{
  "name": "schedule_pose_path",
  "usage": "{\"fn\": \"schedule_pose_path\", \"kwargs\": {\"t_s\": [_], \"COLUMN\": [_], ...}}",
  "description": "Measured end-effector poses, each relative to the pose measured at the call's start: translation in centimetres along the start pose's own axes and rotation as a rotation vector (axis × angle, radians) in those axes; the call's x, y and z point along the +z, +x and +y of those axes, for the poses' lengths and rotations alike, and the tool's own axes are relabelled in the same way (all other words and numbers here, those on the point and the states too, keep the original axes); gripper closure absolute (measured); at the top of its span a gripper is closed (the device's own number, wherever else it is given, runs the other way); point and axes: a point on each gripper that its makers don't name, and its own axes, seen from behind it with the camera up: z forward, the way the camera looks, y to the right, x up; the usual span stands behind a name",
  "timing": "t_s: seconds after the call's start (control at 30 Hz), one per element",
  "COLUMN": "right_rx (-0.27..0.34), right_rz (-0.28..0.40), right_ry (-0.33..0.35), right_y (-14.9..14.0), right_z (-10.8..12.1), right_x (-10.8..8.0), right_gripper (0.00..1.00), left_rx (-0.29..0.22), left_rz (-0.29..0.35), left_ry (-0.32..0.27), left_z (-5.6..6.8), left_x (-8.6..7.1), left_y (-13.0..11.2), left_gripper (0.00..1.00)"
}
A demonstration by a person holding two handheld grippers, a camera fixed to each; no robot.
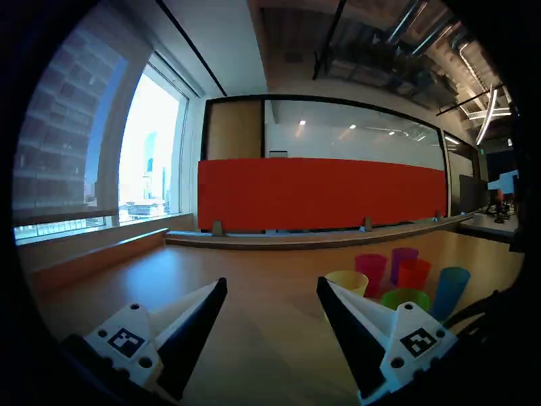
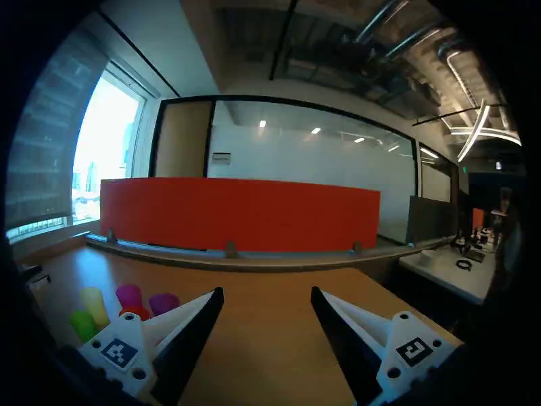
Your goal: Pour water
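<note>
The left gripper (image 1: 271, 283) hangs low over a wooden table (image 1: 203, 264), looking straight at a red screen (image 1: 318, 193) that runs along the table's far edge. Its jaws stand wide apart, with only bare tabletop between the two fingers (image 1: 193, 318); they hold nothing and touch nothing. In the left gripper view a cluster of plastic cups stands upright on the table on the near side of the red screen, below its right end. The yellow cup (image 1: 347, 281) sits just behind the tip of the right-hand finger, and whether the finger touches it is hard to tell. The pink cup (image 1: 370, 267), purple cup (image 1: 404, 259) and orange cup (image 1: 414, 273) are closer to the screen, while the green cup (image 1: 404, 298) and blue cup (image 1: 452, 289) are farther from it. The cups stand close together; what is inside them cannot be seen from this low angle. The right gripper (image 2: 266, 292) also faces the red screen, with its jaws spread just as wide and empty, clear of everything. In the right gripper view the same cups show below the screen's left end, beside and partly behind that gripper's left-hand finger, apart from it.
</note>
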Motion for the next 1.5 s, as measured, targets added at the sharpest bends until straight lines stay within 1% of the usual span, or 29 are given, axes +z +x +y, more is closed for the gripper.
{"fn": "schedule_pose_path", "kwargs": {"t_s": [0.47, 0.8, 1.07, 1.27, 1.5], "right_rx": [-0.004, -0.002, -0.019, -0.02, -0.009], "right_rz": [0.004, 0.046, 0.086, 0.095, 0.133], "right_ry": [0.001, 0.005, 0.019, 0.058, 0.094], "right_y": [0.1, 0.7, 0.7, -0.4, -1.0], "right_z": [0.1, 0.4, 0.6, -0.3, -1.5], "right_x": [-0.5, -0.7, -0.9, -0.7, -0.7], "right_gripper": [0.0, 0.0, 0.0, 0.0, 0.0], "left_rx": [0.001, 0.003, 0.003, 0.002, 0.003], "left_rz": [-0.002, -0.003, -0.003, -0.003, -0.003], "left_ry": [-0.003, -0.003, -0.003, -0.003, -0.003], "left_z": [0.0, 0.0, 0.0, -0.1, 0.0], "left_x": [0.0, 0.1, 0.0, 0.0, 0.0], "left_y": [0.1, 0.2, 0.2, 0.2, 0.2], "left_gripper": [0.01, 0.01, 0.01, 0.01, 0.01]}}
